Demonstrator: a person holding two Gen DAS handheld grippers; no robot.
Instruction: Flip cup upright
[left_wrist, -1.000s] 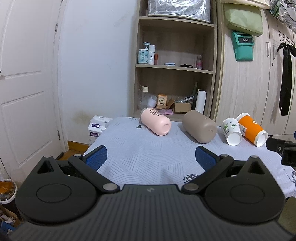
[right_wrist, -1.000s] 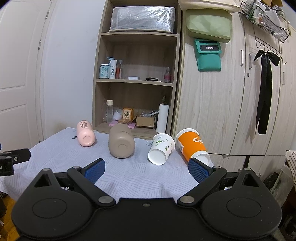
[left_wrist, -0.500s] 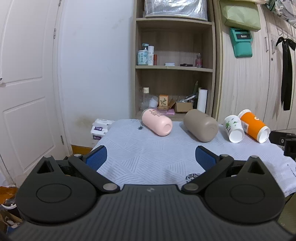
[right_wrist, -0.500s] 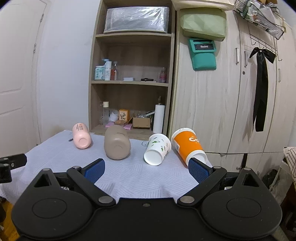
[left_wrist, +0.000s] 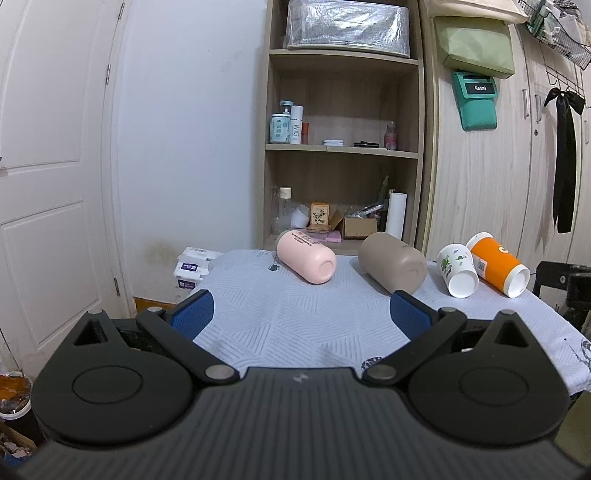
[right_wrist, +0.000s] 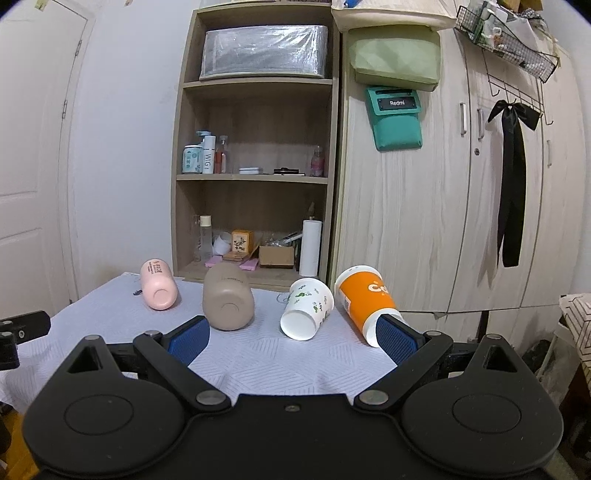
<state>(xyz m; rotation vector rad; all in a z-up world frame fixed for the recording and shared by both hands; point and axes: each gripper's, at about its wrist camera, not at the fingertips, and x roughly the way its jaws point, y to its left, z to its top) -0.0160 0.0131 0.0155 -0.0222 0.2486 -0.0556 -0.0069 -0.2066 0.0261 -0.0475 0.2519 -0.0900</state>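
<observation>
Four cups (right_wrist: 306, 313) lie on their sides, none righted; left gripper (left_wrist: 301, 314) and right gripper (right_wrist: 293, 338) jaws apart, empty

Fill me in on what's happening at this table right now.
A person holds two grippers over a cloth-covered table. Four cups lie on their sides: a pink cup, a taupe cup, a white floral paper cup and an orange paper cup. The left gripper and right gripper are both open, holding nothing. No cup is upright yet.
</observation>
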